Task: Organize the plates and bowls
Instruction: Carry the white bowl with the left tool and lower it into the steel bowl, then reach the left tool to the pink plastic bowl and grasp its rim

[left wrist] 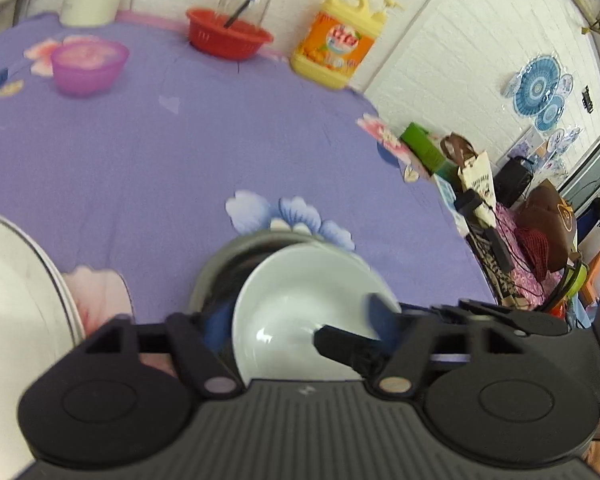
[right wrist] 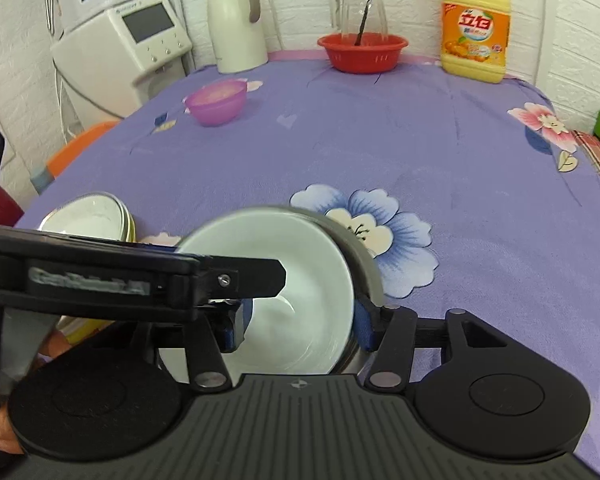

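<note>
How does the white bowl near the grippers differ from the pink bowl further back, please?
The white bowl is opaque and sits inside a metal bowl; the pink bowl is translucent and stands alone on the cloth. The white bowl looks wider and lies between gripper fingers; the pink bowl is untouched. Both are round and upright.

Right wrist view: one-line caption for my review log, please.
Right gripper straddles a white bowl nested in a metal bowl on the purple floral tablecloth; left gripper's finger reaches over it.

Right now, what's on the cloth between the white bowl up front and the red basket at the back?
Nothing: in the right wrist view only bare purple cloth runs from the white bowl to the red basket. The pink bowl sits off to the left.
</note>
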A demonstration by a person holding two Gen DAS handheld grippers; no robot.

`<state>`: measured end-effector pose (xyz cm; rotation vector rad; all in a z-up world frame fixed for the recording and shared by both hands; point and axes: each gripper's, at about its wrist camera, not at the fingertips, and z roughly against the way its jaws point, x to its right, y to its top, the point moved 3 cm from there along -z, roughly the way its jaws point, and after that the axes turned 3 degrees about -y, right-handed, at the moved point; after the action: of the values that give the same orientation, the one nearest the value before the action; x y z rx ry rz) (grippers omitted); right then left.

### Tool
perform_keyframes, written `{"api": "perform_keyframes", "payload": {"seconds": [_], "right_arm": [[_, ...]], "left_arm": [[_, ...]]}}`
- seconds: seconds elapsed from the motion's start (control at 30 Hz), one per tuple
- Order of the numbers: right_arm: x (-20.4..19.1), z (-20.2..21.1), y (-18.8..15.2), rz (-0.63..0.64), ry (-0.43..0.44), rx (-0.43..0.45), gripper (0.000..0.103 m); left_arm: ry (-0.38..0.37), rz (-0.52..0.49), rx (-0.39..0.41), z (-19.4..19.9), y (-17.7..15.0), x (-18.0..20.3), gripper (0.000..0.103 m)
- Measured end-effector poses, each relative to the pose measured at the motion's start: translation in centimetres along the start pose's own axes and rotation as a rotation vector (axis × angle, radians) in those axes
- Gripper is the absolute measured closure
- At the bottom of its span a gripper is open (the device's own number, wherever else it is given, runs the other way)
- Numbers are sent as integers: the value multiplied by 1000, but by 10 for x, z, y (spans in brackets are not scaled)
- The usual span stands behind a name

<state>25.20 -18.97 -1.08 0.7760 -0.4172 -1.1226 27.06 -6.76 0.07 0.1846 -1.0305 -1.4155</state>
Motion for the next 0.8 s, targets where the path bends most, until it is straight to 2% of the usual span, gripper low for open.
{"api": "perform_keyframes", "payload": {"seconds": [0.03, 0.07, 0.13, 0.27, 0.43, 0.53, 0.8], "right_arm": [[1, 5, 0, -5, 0, 15, 13], [3, 10, 1, -14, -2, 34, 7], [6, 20, 5, -26, -27, 83, 0], [12, 34, 15, -48, -37, 150, 0], [10, 27, 30, -69, -29, 166, 0], [3, 16, 36, -96, 7, 158, 0], [-32, -21, 62, -109, 88, 78, 0]], "left_arm": [[3, -22, 27, 6, 3, 2, 20], [4, -49, 49, 11, 6, 5, 19], [6, -76, 86, 23, 14, 6, 1], [29, -99, 183, 49, 36, -2, 2], [162, -98, 253, 71, 60, -33, 2], [228, -90, 272, 79, 65, -53, 2], [293, -58, 287, 98, 76, -100, 2]]}}
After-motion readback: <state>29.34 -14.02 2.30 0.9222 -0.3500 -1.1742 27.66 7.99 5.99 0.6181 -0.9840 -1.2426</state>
